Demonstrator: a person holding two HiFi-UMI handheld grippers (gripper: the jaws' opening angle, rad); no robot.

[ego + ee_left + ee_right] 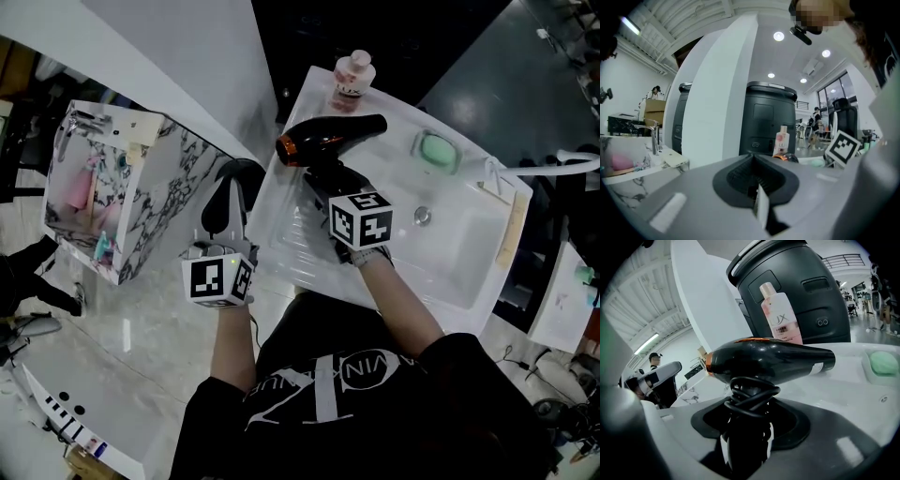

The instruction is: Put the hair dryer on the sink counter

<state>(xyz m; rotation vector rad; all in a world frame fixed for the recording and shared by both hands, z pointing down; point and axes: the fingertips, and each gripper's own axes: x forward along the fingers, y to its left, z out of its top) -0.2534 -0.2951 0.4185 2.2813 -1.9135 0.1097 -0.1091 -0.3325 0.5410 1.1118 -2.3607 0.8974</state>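
Observation:
A black hair dryer [333,136] with an orange ring at its nozzle lies level over the back left corner of the white sink counter [286,246]. My right gripper [328,178] is shut on its handle, which has the black cord coiled round it [749,399]. The barrel [773,362] points to the right in the right gripper view; whether it touches the counter I cannot tell. My left gripper [234,180] hangs beside the counter's left edge, its jaws together with nothing in them [757,197].
A pink shampoo bottle [353,77] stands at the counter's back edge, just behind the dryer. A green soap [437,150] lies in a dish at the back right. The basin drain [423,215] is right of my gripper. A marble-patterned cabinet [173,178] stands to the left.

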